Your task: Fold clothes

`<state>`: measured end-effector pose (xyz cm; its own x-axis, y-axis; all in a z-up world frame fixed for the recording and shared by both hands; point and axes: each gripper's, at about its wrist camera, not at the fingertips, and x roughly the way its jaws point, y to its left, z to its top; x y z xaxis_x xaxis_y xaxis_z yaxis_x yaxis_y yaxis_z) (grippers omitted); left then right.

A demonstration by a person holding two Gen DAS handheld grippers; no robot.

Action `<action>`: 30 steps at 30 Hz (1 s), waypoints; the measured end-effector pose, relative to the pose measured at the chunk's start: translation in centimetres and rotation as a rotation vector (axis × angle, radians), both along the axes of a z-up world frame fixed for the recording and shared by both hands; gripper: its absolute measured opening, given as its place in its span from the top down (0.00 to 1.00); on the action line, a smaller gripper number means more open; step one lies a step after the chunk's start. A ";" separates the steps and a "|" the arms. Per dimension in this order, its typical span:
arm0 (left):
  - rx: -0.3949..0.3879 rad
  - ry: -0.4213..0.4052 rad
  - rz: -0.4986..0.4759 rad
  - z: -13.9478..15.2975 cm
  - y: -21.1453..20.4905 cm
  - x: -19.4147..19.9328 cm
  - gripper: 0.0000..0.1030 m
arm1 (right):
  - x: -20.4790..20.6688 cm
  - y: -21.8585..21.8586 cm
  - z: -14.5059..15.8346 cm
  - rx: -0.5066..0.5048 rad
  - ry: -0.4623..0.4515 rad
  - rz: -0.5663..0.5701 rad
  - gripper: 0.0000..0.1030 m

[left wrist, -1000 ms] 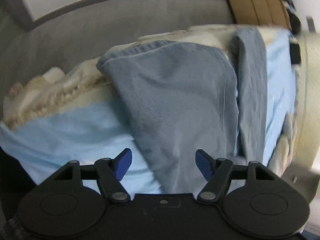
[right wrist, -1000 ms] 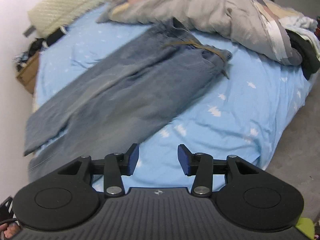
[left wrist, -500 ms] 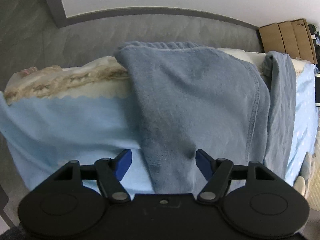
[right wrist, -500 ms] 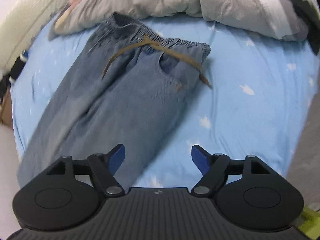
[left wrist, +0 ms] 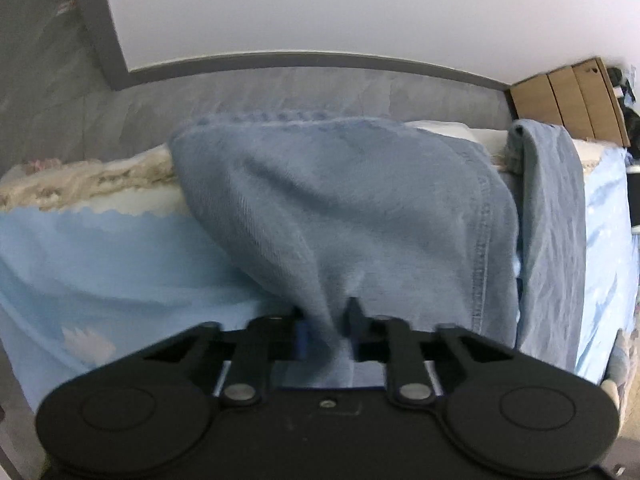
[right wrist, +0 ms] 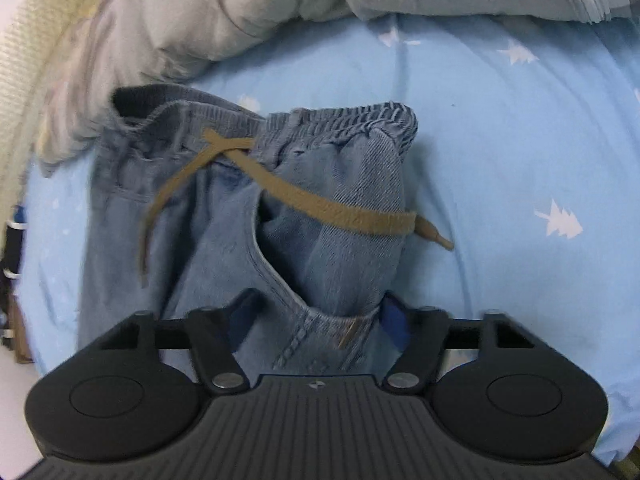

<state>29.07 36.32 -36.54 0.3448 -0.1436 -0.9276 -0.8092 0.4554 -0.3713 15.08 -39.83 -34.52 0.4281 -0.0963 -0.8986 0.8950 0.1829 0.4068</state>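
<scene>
The blue jeans (right wrist: 224, 216) are lying on the bed (right wrist: 500, 152), on its light blue sheet, with one leg hanging over the bed's edge. The left claw (left wrist: 326, 326) is pinching the cloth of that leg (left wrist: 340, 208), its jaws narrow. The right claw (right wrist: 316, 314) is sitting wide around the pocket area below the waistband (right wrist: 340, 120); whether it is gripping, I cannot tell. A brown drawstring (right wrist: 304, 200) is crossing the denim.
</scene>
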 end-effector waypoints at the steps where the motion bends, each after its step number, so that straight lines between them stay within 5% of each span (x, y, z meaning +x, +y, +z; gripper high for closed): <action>1: 0.007 0.002 -0.007 0.6 -0.1 0.3 0.91 | 0.3 0.0 0.5 -0.003 0.014 -0.002 0.71; 2: 0.007 -0.002 -0.007 1.3 -0.1 0.7 0.93 | 0.6 0.0 0.9 -0.007 0.028 -0.004 0.80; 5: -0.018 -0.017 0.008 3.7 0.1 1.9 0.94 | 1.6 -0.1 2.6 -0.014 0.057 -0.008 0.88; 15: -0.041 -0.122 0.054 10.1 -1.1 12.7 0.95 | 10.7 -2.3 11.6 -0.095 -0.017 0.083 0.90; 30: 0.040 -0.187 -0.089 6.4 -7.3 32.9 0.95 | 29.0 -6.1 6.2 -0.146 0.061 0.286 0.91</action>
